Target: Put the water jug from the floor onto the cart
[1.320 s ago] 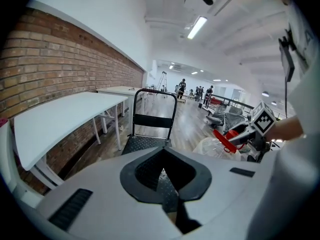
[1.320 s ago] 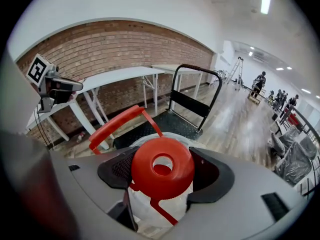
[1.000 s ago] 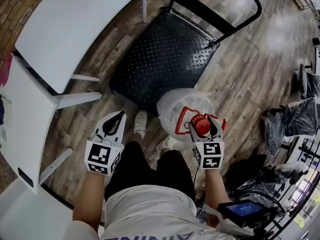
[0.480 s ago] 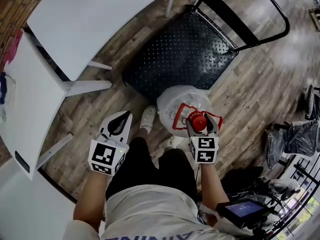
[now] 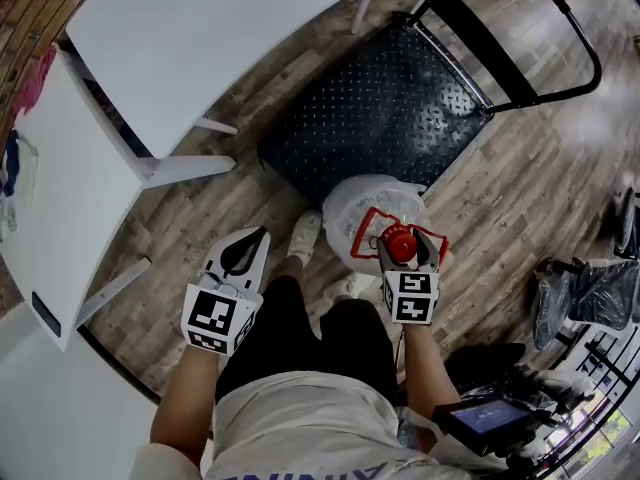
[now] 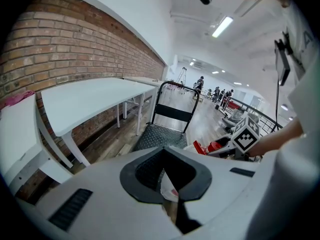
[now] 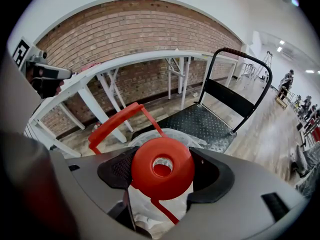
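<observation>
Jug [image 5: 350, 213]: a clear crinkled plastic bottle, upright on the wood floor [image 5: 500, 168], just beside the near edge of the cart [image 5: 380, 108] and right of the person's shoe [image 5: 303, 236].
Contents: the wall looks pale and see-through. I cannot tell whether there is water inside.
Cap [image 5: 398, 240]: red and round, with a hole in its middle, on the jug's neck.
Handle [image 5: 372, 230]: a red hoop, tilted up to the left of the cap.
Cart: a black studded deck with a black push bar at its far end, between the jug and a white table [image 5: 200, 38].
Right tongs [image 5: 411, 243]: spread wide and pointing down, one jaw on each side of the cap. No squeeze shows.
Left tongs [image 5: 260, 234]: pressed together at the tips, gripping nothing, above the floor well left of the jug.
</observation>
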The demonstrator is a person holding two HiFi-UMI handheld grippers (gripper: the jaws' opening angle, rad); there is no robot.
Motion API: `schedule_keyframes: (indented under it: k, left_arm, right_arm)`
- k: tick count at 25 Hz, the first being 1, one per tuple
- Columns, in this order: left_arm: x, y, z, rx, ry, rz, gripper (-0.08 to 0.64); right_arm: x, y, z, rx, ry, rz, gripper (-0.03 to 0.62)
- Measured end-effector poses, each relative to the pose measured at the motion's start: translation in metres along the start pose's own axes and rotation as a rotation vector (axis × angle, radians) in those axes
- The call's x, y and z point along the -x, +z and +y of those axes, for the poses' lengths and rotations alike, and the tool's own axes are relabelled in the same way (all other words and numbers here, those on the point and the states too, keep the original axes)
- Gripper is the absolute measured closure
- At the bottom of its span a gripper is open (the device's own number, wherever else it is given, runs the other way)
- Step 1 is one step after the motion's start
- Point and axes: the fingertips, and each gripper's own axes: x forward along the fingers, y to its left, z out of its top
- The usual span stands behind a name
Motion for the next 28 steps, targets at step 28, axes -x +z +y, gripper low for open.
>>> schedule_keyframes:
  k: [28]
  left_arm:
    - [-0.022,0.003,0.016,0.019,-0.033,0.029,0.559]
  right_arm:
    - [-0.019,-0.006,0.027,0.053,0.003,0.036,0.275]
